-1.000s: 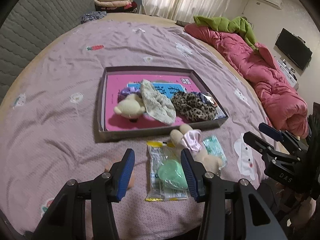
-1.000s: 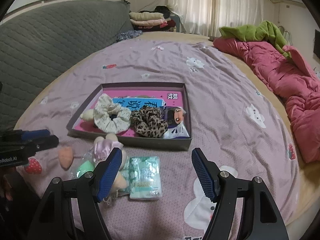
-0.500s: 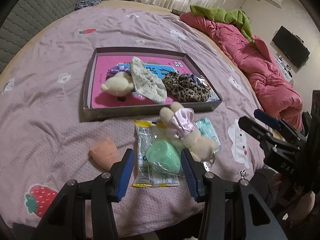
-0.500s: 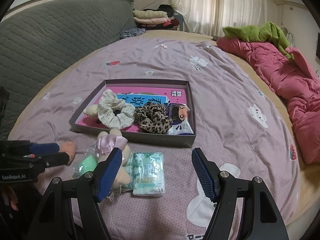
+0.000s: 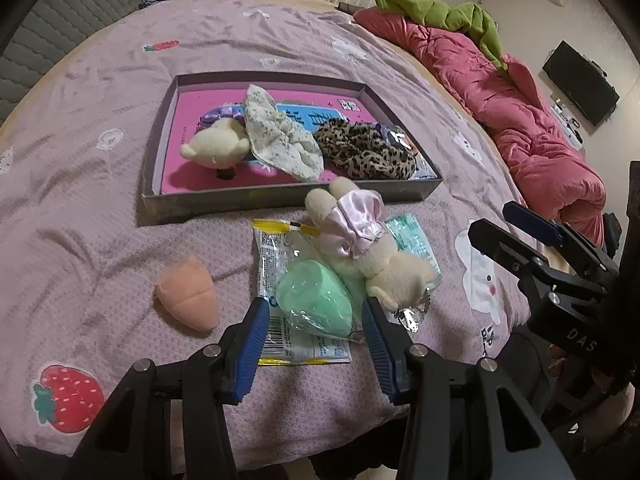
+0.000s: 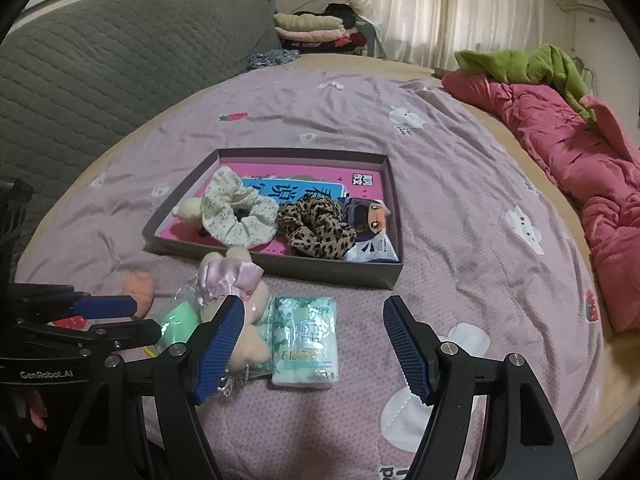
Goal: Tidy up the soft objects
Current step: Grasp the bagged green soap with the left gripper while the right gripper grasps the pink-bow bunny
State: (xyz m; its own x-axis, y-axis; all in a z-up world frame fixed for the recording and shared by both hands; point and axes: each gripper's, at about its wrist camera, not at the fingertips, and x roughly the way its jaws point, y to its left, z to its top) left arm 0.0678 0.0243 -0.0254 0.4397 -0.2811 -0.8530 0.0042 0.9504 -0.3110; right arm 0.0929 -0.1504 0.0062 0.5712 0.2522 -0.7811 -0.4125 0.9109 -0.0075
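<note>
1. The left gripper (image 5: 314,322) is being held with its jaws partly open, straddling the green sponge (image 5: 316,298) without the pads pressing on it; nothing is gripped.
2. The right gripper (image 6: 314,344) is being kept wide open and empty above the tissue pack (image 6: 306,342), near the front edge of the bed cover (image 6: 460,184).
3. The green sponge is being seen sealed in a clear packet (image 5: 298,292), at 6 o'clock from the box (image 5: 288,196), just short of its near wall.
4. Its long axis is being read as running from 10 o'clock to 4 o'clock in the left wrist view, the narrower tip appearing to point toward 4 o'clock; the wrapper glare is making this uncertain.
5. A slip is being risked: slick film could slide off the pads, or film alone could be pinched and the sponge left behind.
6. The plush bunny (image 5: 360,248) is lying against the sponge at 2 o'clock, and its keychain (image 5: 408,312) is resting just beside the right-hand pad, so it could be snagged and dragged along.
7. The orange sponge (image 5: 188,300) is lying apart at 9 o'clock, so it is being judged safe.
8. The box is already being crowded by the white scrunchie (image 5: 280,140), the leopard scrunchie (image 5: 364,154) and a small plush (image 5: 214,148), so a careless drop could be spilling over the wall.
</note>
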